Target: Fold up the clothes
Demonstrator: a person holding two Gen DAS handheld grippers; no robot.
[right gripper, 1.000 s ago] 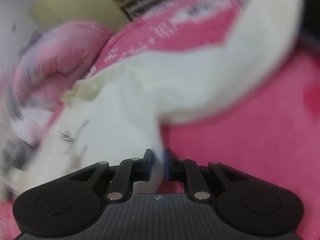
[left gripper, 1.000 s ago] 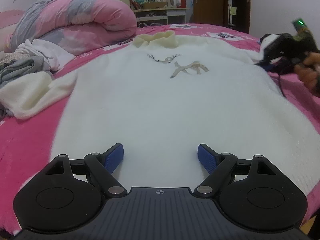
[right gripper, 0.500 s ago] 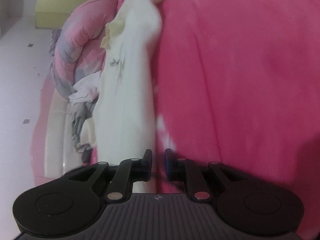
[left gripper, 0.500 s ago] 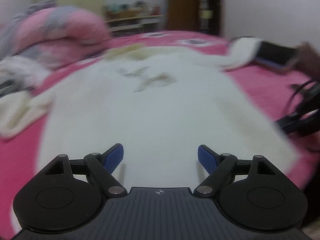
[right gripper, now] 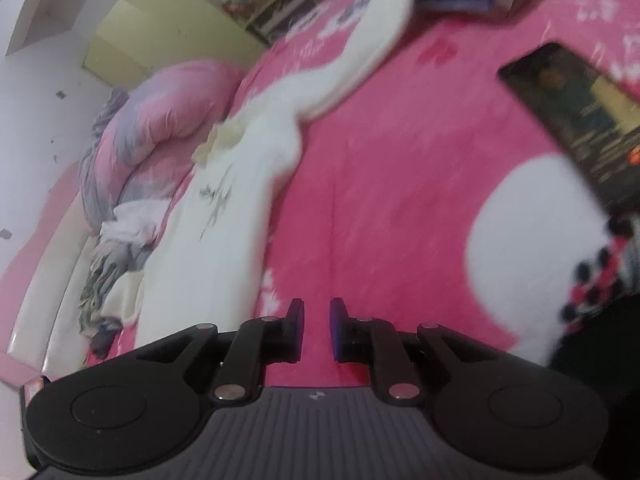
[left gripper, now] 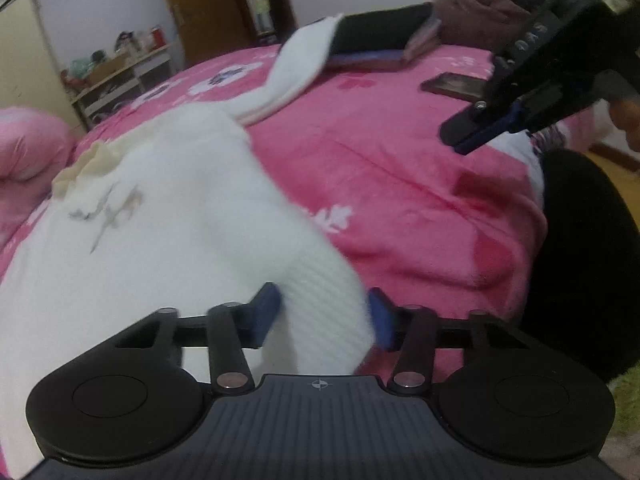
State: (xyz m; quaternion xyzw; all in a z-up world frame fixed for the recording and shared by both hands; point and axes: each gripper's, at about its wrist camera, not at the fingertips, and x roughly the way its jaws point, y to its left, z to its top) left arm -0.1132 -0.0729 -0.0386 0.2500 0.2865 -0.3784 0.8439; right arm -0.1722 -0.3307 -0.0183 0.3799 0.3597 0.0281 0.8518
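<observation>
Left wrist view shows the left tool with its blue pads around the ribbed hem corner of a white knitted sweater with a cream collar and a grey deer print; its jaws have just been closing, and the hem fabric fills the gap between them, touching both pads. This sweater lies on a bed with a pink fleece cover printed with white flowers, the collar toward the far side and one sleeve stretched away to the right, where its cuff meets a dark flat object that is too blurred to name. Above the pink cover, at the upper right, the right tool hangs in the air. Right wrist view shows this tool with a narrow gap and nothing between the pads, only pink cover below. A dark phone lies on the cover, well apart from the sweater. A rolled pink and grey quilt lies beside the collar.
</observation>
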